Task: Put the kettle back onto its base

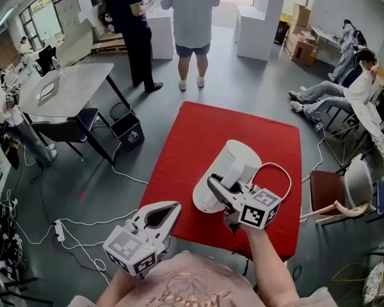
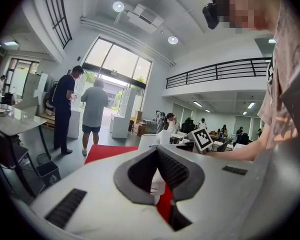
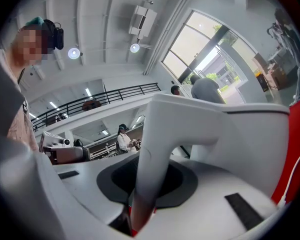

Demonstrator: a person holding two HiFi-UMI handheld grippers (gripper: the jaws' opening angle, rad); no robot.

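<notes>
A white kettle (image 1: 233,165) stands on the red table (image 1: 198,133), leaning a little toward me. My right gripper (image 1: 223,194) is shut on its handle (image 3: 155,184), which runs down between the dark pads, with the kettle body (image 3: 250,144) just beyond. A white cord (image 1: 278,170) loops out at the kettle's right; I cannot make out the base apart from the kettle's bottom. My left gripper (image 1: 160,215) hovers at the table's front left edge. In the left gripper view, the left gripper (image 2: 160,184) has its jaws slightly apart with nothing between them.
Two people (image 1: 191,18) stand beyond the table's far end. A grey table (image 1: 64,88) and black bin (image 1: 128,130) are at the left. A chair (image 1: 336,190) and seated people (image 1: 345,88) are at the right. Cables (image 1: 83,226) trail on the floor.
</notes>
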